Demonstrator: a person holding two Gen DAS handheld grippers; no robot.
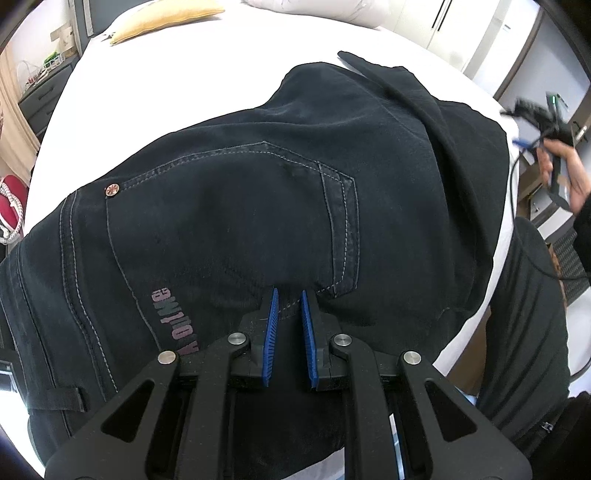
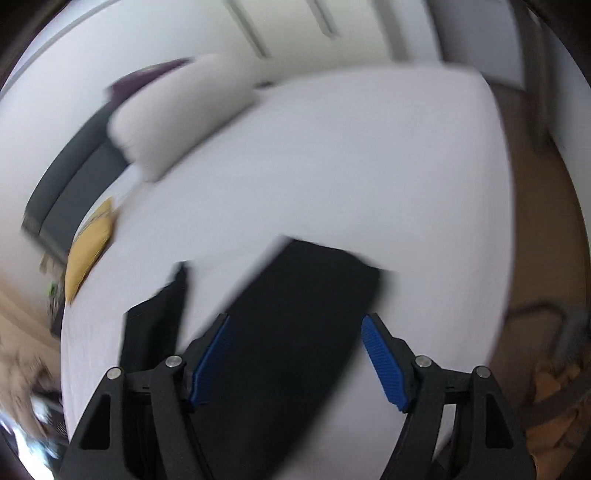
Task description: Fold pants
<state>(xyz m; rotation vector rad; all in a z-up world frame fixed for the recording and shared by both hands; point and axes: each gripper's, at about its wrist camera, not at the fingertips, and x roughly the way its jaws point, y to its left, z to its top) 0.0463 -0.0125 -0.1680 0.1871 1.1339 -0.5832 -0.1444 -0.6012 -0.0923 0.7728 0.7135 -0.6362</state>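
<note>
Dark navy jeans (image 1: 258,206) lie spread on a white bed (image 1: 184,85), back pocket and a pink printed word facing up. My left gripper (image 1: 288,293) is shut on a pucker of the jeans' fabric just below the pocket's bottom seam, near the waist. In the blurred right wrist view, my right gripper (image 2: 295,318) hovers open above a dark trouser leg (image 2: 314,280) on the sheet, with nothing between its blue pads (image 2: 384,365). A second dark strip of cloth (image 2: 159,321) lies to its left. A person's hand (image 1: 569,173) carries that gripper at the bed's right edge.
A yellow pillow (image 1: 166,18) and a white pillow (image 2: 177,114) lie at the head of the bed. A dark dresser (image 1: 40,96) stands at the left, white wardrobe doors (image 1: 491,37) at the back right. The person's dark-clad leg (image 1: 524,314) stands by the bed's near right edge.
</note>
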